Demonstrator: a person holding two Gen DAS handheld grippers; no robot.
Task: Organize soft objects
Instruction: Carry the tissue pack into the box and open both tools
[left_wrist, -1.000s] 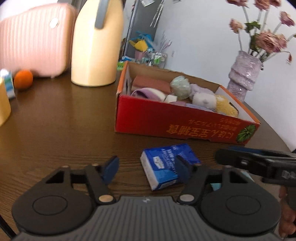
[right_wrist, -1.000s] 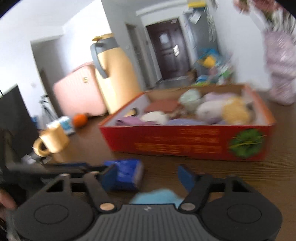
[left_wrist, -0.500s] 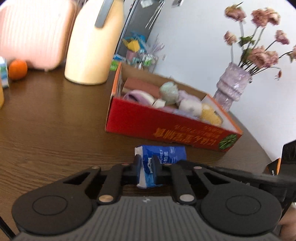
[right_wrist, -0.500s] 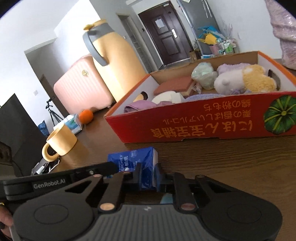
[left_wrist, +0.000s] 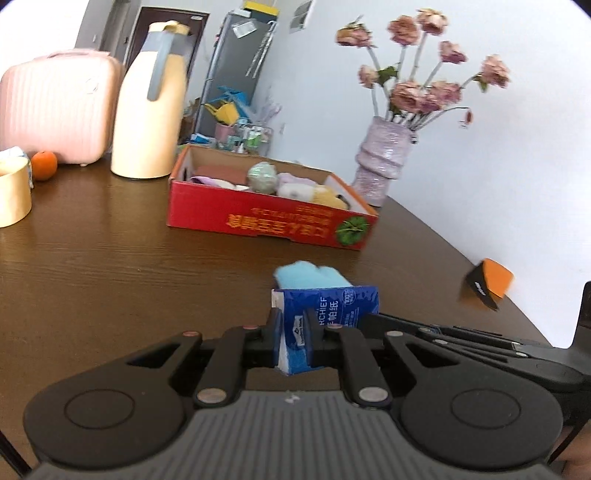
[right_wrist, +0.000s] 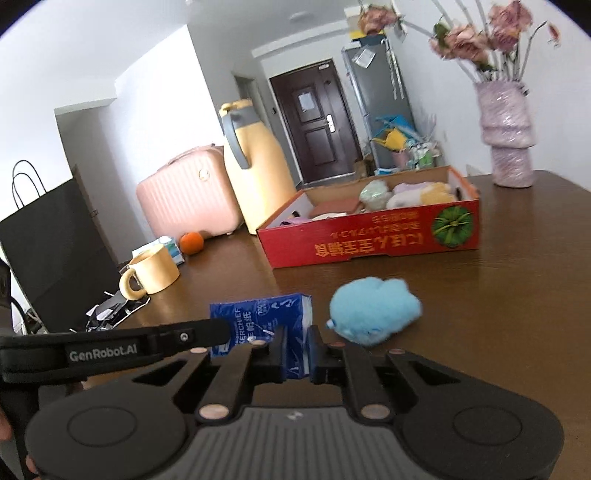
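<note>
A dark brown wood-grain surface (left_wrist: 110, 266) fills the middle of both views. On it, in the left wrist view: a red cardboard box (left_wrist: 266, 221) at centre, a cream jug (left_wrist: 149, 110) and pink case (left_wrist: 55, 110) upper left, an orange (left_wrist: 43, 165) and yellow mug (left_wrist: 13, 195) at the left edge, a purple vase (left_wrist: 382, 162) right of the box, and a light blue plush (left_wrist: 310, 275) lower centre.

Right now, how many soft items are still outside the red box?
2: the blue tissue pack, gripped at opposite ends by both grippers, and the fluffy light-blue plush on the brown wooden table beside it. None seems hidden.
</note>
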